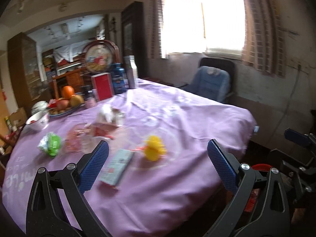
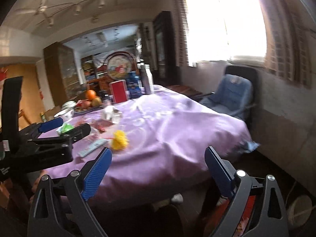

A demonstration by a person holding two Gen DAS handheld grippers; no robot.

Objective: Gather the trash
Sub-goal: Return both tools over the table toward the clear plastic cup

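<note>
Several trash items on the purple tablecloth (image 1: 177, 118), left wrist view, frame centre and lower left: crumpled yellow wrapper (image 1: 153, 147), just beside it a flat pale carton (image 1: 117, 166) with a red patch, lying on its side. Further left: crumpled green-and-white wrapper (image 1: 50, 143); clear plastic packaging (image 1: 79, 140) with reddish print. Behind these: crumpled white-and-clear wrapper (image 1: 110, 116). All blurred; print illegible. Left gripper (image 1: 158, 165) at frame bottom, blue-padded fingers (image 1: 93, 167) spread wide, grasping nothing, held above the near table edge. Upper left of the cloth: fruit plate (image 1: 65, 106) with an orange, white bowl (image 1: 38, 119), red box (image 1: 103, 87), blue jar (image 1: 118, 81), tall bottle (image 1: 132, 72), round framed picture (image 1: 99, 58). Right of frame: bright window (image 1: 203, 15), blue chair (image 1: 211, 83). Far right edge: part of the right gripper (image 1: 296, 136), jaw state not discernible there.

Right wrist view: right gripper (image 2: 158, 166) at frame bottom, fingers (image 2: 96, 174) released and wide apart, empty, positioned before the table edge. Yellow wrapper (image 2: 119, 137) and pale carton (image 2: 91, 148) at left centre; green wrapper (image 2: 66, 128) partly hidden behind the left gripper (image 2: 59, 130), seen from the side at frame left. Shown only here: ceiling fan (image 2: 39, 9) at upper left, wooden door (image 2: 25, 90) at far left, dark floor under the table.
</note>
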